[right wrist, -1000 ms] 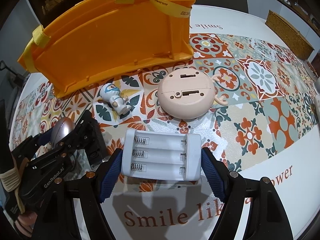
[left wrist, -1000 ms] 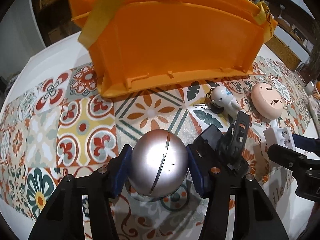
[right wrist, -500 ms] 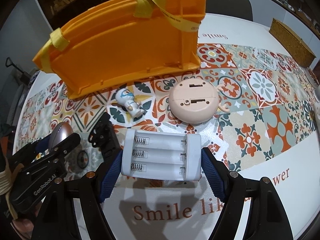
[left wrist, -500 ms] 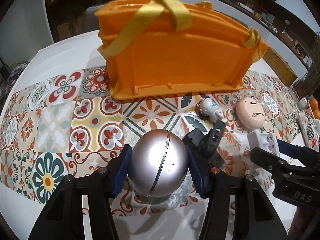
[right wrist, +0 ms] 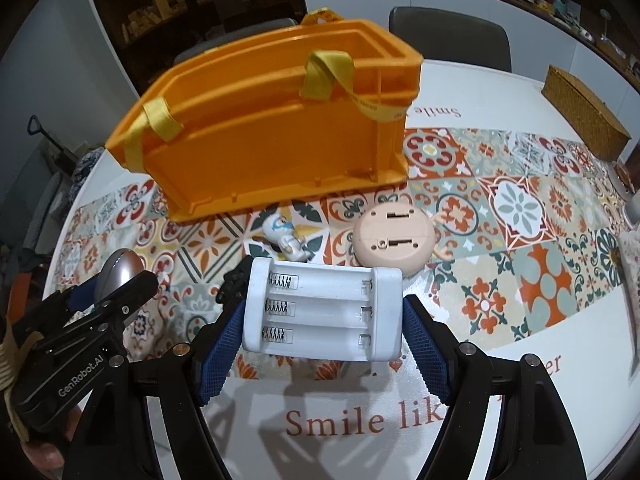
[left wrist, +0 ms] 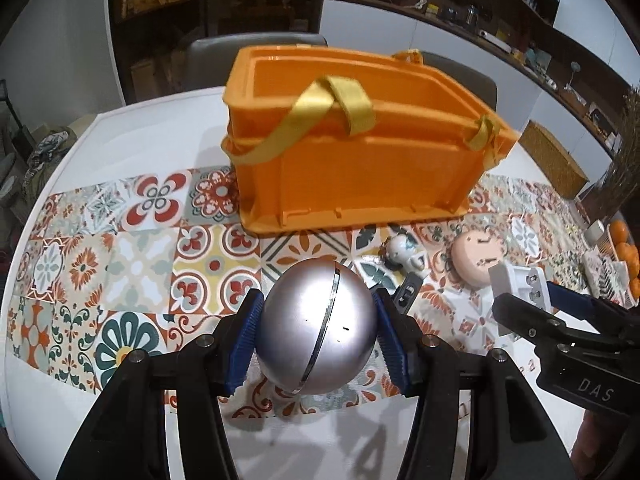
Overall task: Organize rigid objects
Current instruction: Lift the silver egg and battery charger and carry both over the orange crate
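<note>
Status: early stage. Both grippers are loaded, and no item is visible inside the container.

1. The left gripper point(left wrist: 318, 330) has its blue pads pinching a silver metallic ball point(left wrist: 316, 326) by its sides. The ball appears clear of the table, with its shadow on the cloth below.
2. The right gripper point(right wrist: 322, 318) has its pads pressed against the 2 short ends of a white 3-cell battery holder point(right wrist: 323, 314). The spring contacts face up and the bays are empty.
3. The orange plastic crate point(left wrist: 352, 148), with yellow strap handles, stands upright on the patterned tablecloth point(left wrist: 136, 264) beyond both grippers. The part of its interior that shows from the left wrist view holds nothing; its floor is hidden by the near wall.
4. Remaining on the cloth, between the grippers and the crate: a small white figurine point(right wrist: 286, 236) lying on its side, a round pink device point(right wrist: 394, 238) with its underside up, and a black clip-like part point(left wrist: 408, 294), partly hidden.

Judgement: 2 items are in transit, presumably to the crate; 3 await pickup.
</note>
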`<state>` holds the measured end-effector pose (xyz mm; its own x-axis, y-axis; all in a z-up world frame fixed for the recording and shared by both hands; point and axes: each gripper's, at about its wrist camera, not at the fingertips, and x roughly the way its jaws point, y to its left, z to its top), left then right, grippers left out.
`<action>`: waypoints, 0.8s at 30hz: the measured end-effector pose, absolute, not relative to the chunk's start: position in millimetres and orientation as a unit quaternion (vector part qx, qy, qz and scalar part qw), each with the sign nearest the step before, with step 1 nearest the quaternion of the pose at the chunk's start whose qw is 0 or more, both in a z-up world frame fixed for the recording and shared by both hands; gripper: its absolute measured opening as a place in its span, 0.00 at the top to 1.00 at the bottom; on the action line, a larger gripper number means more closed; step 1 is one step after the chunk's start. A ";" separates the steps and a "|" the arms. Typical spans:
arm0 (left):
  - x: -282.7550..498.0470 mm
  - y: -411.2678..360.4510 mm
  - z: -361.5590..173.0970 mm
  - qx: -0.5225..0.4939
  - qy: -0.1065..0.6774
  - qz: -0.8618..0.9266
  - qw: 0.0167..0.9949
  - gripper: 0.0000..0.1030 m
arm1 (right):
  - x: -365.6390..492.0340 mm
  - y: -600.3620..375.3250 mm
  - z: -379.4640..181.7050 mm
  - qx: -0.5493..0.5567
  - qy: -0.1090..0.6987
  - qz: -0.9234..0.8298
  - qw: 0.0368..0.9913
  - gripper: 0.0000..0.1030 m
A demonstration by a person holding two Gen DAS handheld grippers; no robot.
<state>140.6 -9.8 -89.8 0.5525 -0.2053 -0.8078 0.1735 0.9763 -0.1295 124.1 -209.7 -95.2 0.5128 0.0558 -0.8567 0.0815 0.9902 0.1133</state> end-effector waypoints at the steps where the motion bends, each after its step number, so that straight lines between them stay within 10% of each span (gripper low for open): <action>1: 139.6 -10.1 -87.0 -0.018 0.458 -0.107 0.882 0.47 | 123.7 -209.4 -91.4 0.069 0.490 -0.005 0.869 0.25; 24: 141.6 -9.1 -19.8 -0.020 0.406 -0.098 0.908 0.47 | 126.2 -204.3 -27.8 0.069 0.412 0.023 0.908 0.25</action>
